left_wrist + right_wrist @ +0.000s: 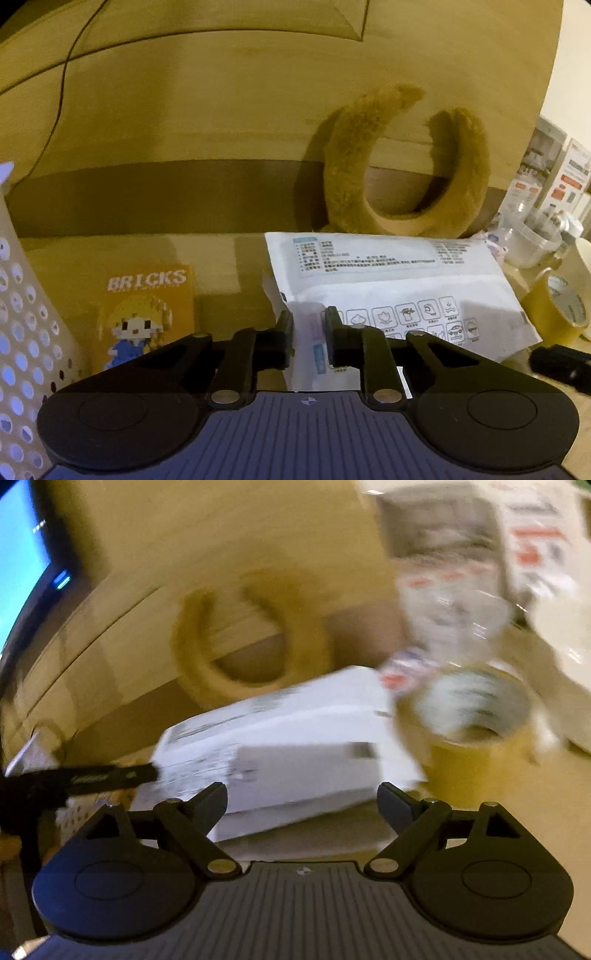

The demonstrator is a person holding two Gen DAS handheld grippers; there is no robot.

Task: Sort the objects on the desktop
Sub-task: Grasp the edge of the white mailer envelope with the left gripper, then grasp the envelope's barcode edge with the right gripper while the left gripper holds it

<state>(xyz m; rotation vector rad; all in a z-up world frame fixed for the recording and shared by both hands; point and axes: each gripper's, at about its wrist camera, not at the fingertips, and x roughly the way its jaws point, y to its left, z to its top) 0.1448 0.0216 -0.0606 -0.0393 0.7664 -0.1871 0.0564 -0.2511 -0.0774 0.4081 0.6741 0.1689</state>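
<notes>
Left gripper (pixel 309 338) was clamped down on the near corner of a white packet (pixel 391 291), so that looked like the item getting sorted at that point. The packet lay flat on the wooden desk (pixel 229 254), printed side up, with a furry brown headband (pixel 402 166) propped just behind it and an orange "BRICKS" box (pixel 147 314) off to one side next to a white perforated basket (pixel 22 314).

Right gripper (pixel 302 805) was wide open with nothing in it, hovering near the other end of the same packet (pixel 295 746). Its view was pretty smeared, but 1 roll of yellow tape (pixel 476 723) sat right beside the packet, and some clear plastic tubs (pixel 454 598) were further back.

My guess: this was the pick-up step for the packet. Next move probably needed a clean lift without the thin packet flopping or slipping out of that corner pinch, then carrying it to wherever it belongs. Couldn't tell the destination from those views.
</notes>
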